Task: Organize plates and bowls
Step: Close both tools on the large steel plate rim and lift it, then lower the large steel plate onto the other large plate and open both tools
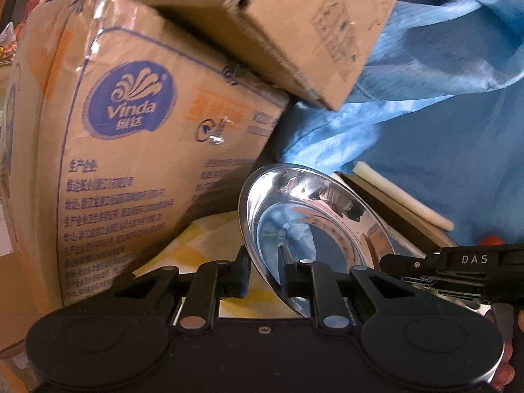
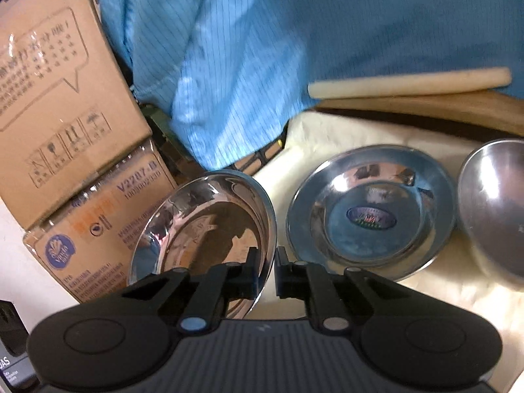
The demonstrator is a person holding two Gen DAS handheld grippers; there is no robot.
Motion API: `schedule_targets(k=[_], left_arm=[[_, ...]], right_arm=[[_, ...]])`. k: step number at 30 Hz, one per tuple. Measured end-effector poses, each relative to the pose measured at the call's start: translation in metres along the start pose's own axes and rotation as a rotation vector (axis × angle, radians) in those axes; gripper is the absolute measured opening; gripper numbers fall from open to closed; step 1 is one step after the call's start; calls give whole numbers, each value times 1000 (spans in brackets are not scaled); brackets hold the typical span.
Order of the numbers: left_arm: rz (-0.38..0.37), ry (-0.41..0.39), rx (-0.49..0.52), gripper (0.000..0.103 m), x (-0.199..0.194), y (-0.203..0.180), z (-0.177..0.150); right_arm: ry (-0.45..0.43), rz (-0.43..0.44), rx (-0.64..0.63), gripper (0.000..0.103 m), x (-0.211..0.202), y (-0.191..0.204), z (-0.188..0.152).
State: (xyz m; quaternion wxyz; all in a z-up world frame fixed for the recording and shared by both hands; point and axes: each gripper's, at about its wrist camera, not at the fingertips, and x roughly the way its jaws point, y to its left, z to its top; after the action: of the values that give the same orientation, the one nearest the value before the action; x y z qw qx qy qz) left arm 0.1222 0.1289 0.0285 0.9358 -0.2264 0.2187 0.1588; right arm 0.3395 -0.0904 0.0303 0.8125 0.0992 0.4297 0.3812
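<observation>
Both tools grasp the same shiny steel plate (image 1: 314, 226), which is tilted steeply, almost on its edge, and lifted above the bench (image 2: 344, 137).

In the left wrist view, the left tool (image 1: 263, 275) is clenched on the lower rim of this plate: one finger lies on the back of the plate and the other finger on its mirror-like inner face. The right tool comes in from the right edge of this view as a black body with white letters, and its tip reaches the plate rim near the lower right.

In the right wrist view, the right tool (image 2: 265, 268) is clenched on the right rim of the same plate, with the rim pinched between the two black fingers.

To the right of the held plate, a second steel plate (image 2: 370, 213) with a small oval sticker in its centre lies flat on the cream cloth of the bench. Just beside it, at the right edge, a steel bowl (image 2: 494, 206) is partly cut off by the frame.

Behind the plates, a pale rolling pin (image 2: 409, 82) lies on a wooden board (image 2: 425, 104). A blue striped garment (image 2: 294, 49) hangs over the back. On the left, two cardboard boxes are stacked: a Vinda box (image 1: 131, 150) below and a plain carton (image 1: 294, 26) tilted on top of it.
</observation>
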Motion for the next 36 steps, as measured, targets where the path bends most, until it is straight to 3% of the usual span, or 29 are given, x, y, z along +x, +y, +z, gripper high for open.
schedule_targets(k=[11, 19, 36], left_arm=[[-136, 50, 76, 18, -10, -42, -16], [-206, 110, 162, 19, -20, -69, -36], [-201, 184, 313, 23, -31, -81, -58]], right_arm=[[-65, -82, 37, 11, -69, -22, -23], [-51, -156, 72, 12, -107, -32, -49], [13, -197, 106, 17, -123, -29, -84]])
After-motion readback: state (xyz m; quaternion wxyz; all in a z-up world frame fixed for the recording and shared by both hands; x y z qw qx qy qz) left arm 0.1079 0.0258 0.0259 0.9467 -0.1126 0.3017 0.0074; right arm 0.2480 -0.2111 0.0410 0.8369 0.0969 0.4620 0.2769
